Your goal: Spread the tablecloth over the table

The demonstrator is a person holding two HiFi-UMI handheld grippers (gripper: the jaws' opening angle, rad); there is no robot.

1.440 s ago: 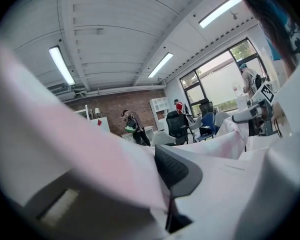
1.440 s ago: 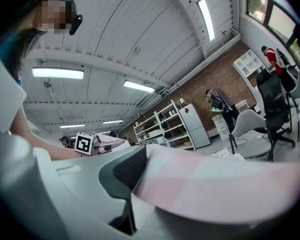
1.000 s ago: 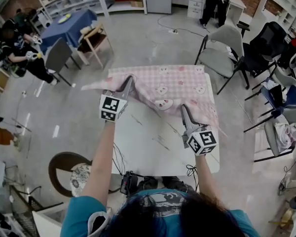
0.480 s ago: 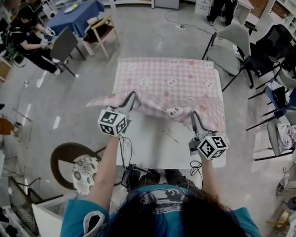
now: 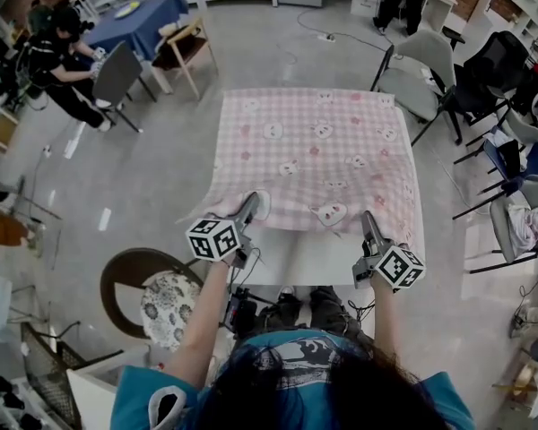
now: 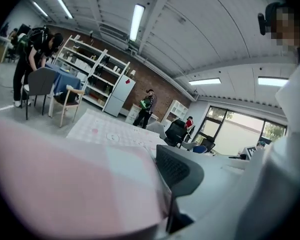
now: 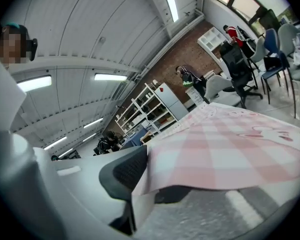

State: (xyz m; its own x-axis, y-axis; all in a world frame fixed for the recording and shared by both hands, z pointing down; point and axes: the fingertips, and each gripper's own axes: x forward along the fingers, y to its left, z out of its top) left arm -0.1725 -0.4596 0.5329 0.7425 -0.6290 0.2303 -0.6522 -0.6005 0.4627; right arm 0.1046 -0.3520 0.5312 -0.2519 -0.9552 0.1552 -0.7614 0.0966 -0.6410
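Tablecloth (image 5: 318, 150) covers the table (image 5: 314, 262) except a bare strip along its near edge

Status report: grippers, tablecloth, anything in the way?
Left gripper, right gripper shut on tablecloth near edge, jaws just easing open. Table covered except near strip. Nothing blocking.

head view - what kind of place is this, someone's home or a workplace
Most likely a shared lab or workroom, not a home: open shelving units, scattered office chairs, and a person busy at another, blue-covered table.

pink checked tablecloth (image 5: 314, 150) over white table (image 5: 309, 260)
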